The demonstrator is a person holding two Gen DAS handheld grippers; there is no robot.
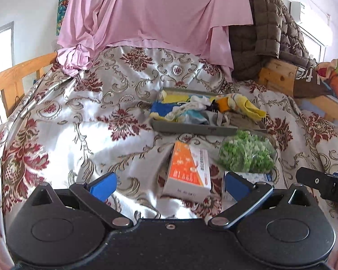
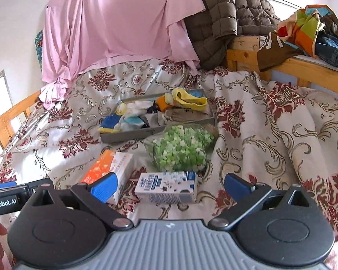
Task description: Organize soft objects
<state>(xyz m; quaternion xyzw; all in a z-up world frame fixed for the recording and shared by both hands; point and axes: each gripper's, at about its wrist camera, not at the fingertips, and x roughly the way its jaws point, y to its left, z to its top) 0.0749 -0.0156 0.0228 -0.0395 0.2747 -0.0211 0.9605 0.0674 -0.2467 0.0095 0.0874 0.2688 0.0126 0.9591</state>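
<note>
A grey divided tray [image 1: 191, 129] [image 2: 133, 135] lies on the floral bedspread, holding several socks and small cloths in white, blue, yellow and orange. A yellow sock [image 1: 252, 108] [image 2: 189, 99] hangs over its right end. My left gripper [image 1: 169, 185] is open and empty, held low over the bed in front of the tray. My right gripper [image 2: 170, 186] is open and empty, with a white-and-blue carton [image 2: 166, 186] lying between its fingers' line of sight. The left gripper's side [image 2: 4, 200] shows at the right wrist view's left edge.
An orange-and-white box [image 1: 188, 171] [image 2: 110, 166] and a clear bag of green-white pieces [image 1: 245, 155] [image 2: 182, 148] lie before the tray. Pink sheet [image 1: 151, 13], brown quilted jacket [image 1: 270, 29] and wooden bed rails [image 1: 18, 72] ring the bed. Clothes are piled on the right frame [image 2: 308, 29].
</note>
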